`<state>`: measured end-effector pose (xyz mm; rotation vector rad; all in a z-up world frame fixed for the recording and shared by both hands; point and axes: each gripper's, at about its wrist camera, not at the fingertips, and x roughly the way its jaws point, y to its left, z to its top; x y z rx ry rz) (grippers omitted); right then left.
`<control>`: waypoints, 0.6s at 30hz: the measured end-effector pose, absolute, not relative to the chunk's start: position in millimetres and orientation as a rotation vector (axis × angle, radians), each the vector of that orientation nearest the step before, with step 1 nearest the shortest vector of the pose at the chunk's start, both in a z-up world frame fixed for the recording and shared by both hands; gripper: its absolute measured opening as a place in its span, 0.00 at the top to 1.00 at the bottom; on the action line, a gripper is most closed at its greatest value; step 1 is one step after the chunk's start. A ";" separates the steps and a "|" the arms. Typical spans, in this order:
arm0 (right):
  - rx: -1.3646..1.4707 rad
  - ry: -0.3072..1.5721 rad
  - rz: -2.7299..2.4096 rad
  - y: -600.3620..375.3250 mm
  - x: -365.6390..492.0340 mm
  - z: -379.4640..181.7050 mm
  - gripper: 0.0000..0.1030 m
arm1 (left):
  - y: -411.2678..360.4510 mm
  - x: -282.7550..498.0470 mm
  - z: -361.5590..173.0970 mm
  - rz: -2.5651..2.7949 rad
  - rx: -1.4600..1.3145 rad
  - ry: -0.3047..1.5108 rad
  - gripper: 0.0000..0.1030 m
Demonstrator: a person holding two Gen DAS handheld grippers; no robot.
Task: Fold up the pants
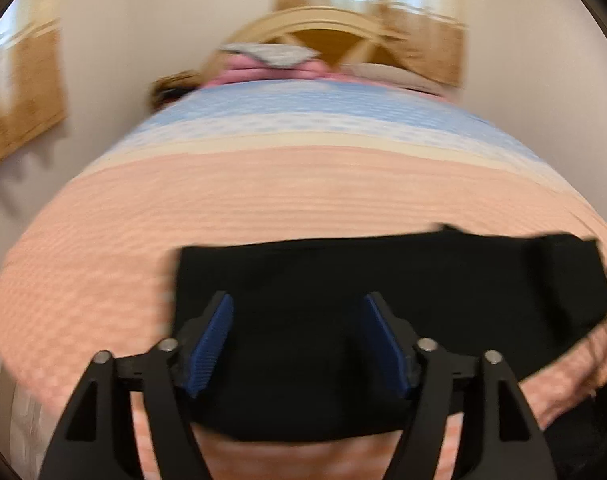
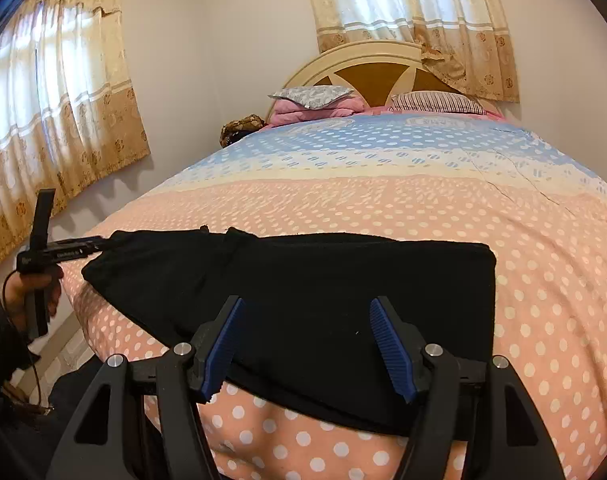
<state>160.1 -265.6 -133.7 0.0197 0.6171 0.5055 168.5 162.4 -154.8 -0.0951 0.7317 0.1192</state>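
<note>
The black pants (image 2: 303, 268) lie folded into a long flat band across the near part of the pink dotted bedcover (image 2: 383, 208). My right gripper (image 2: 307, 302) hovers over their near edge, open, its blue pads wide apart with nothing pinched. At the far left a hand (image 2: 31, 292) holds my left gripper (image 2: 103, 242) by the pants' left end. The left wrist view is blurred. In it my left gripper (image 1: 297, 300) stands open above the pants (image 1: 423, 280), blue pads spread and nothing gripped, with the bedcover (image 1: 263, 200) beyond.
Pillows (image 2: 311, 96) and pink bedding lie against the headboard (image 2: 367, 68) at the far end. Curtains (image 2: 63, 120) hang on the left wall and behind the bed. The bed's left edge drops to the floor (image 2: 59, 360) near the hand.
</note>
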 end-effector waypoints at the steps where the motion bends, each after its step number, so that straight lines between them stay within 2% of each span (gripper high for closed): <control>1: 0.018 0.626 0.505 -264.4 160.9 -135.7 0.35 | 177.4 167.0 -158.5 0.144 -0.120 0.734 0.25; 5: 0.008 0.644 0.497 -261.4 162.1 -141.7 0.35 | 230.6 166.9 -186.7 0.169 -0.295 0.770 0.25; 9: 0.015 0.629 0.494 -263.0 158.9 -141.0 0.35 | 234.7 165.9 -203.7 0.133 -0.374 0.758 0.26; 10: 0.015 0.631 0.490 -263.2 158.6 -141.5 0.35 | 230.3 167.8 -204.1 0.122 -0.363 0.762 0.27; 12: 0.015 0.643 0.487 -263.5 160.5 -144.2 0.35 | 221.2 170.4 -203.5 0.109 -0.356 0.766 0.40; 18: 0.016 0.660 0.497 -262.3 161.5 -147.1 0.35 | 222.6 175.0 -204.3 0.113 -0.351 0.780 0.42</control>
